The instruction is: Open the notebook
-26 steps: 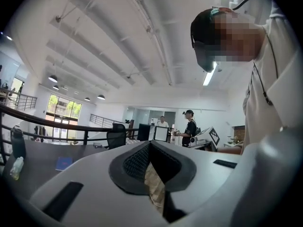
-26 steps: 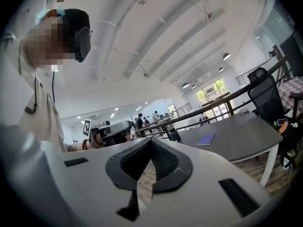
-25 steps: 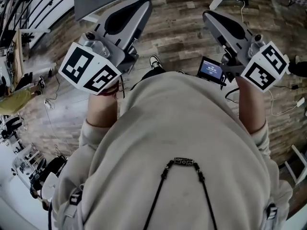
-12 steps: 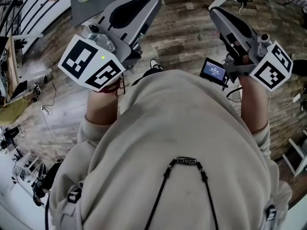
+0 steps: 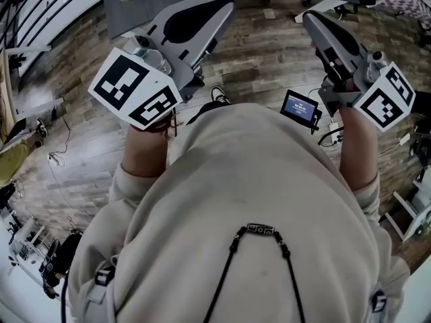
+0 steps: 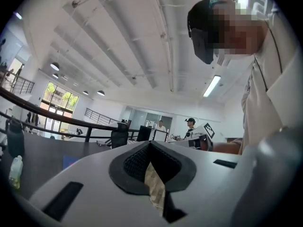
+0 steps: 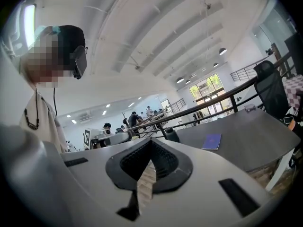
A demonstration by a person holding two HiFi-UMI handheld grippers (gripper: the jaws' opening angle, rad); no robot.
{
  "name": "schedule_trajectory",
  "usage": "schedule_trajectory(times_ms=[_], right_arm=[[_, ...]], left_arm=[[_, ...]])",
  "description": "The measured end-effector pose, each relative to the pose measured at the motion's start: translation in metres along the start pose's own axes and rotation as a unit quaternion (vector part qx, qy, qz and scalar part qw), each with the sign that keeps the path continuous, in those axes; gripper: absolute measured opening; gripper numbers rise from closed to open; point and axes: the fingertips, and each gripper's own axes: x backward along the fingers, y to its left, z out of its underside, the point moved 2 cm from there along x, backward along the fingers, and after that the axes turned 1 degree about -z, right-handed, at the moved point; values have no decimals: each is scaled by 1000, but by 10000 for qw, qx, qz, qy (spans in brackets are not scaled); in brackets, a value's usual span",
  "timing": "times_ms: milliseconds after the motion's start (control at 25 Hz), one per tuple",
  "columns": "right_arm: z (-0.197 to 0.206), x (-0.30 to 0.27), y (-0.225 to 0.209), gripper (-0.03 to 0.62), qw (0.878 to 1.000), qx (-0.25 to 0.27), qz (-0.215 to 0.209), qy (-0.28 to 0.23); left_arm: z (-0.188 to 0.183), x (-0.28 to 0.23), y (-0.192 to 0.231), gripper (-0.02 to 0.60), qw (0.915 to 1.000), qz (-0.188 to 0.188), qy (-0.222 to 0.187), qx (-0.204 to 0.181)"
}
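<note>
The left tool [image 6: 150,144] and the right tool [image 7: 152,140] are both clenched, with nothing between their jaws. In the head view they sit at the upper left and upper right, over the wooden floor [image 5: 262,52]. The blue notebook [image 7: 211,141] lies closed and flat on the grey bench [image 7: 255,126], at the middle right of the right gripper view, well apart from both tools.
</note>
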Motion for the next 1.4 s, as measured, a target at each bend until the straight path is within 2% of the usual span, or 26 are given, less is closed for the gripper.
schedule_trajectory(times_ms=[80, 240, 520, 760, 1080, 1240, 1400], right_arm=[[-20, -34, 7, 15, 9999, 76, 77, 131], [-44, -101, 23, 15, 9988, 191, 56, 437], [-35, -167, -9, 15, 9950, 417, -318, 855], [-39, -184, -2, 15, 9914, 431, -724, 1002], [-43, -192, -7, 15, 9889, 421, -1205, 766], [-52, -197, -31, 15, 9875, 310, -1398, 652], [-92, -197, -86, 15, 9872, 191, -1460, 618]], left_arm=[[-17, 14, 34, 5, 9997, -21, -66, 234], [-42, 42, 88, 5, 9995, -94, -46, 297], [-18, 46, 145, 5, 9974, -565, -58, 439], [-25, 65, 145, 5, 9941, -980, -85, 461], [-29, 68, 134, 5, 9911, -1320, -18, 186], [-36, 45, 144, 5, 9897, -1432, -1, 65], [-59, -13, 159, 5, 9898, -1419, 74, 45]])
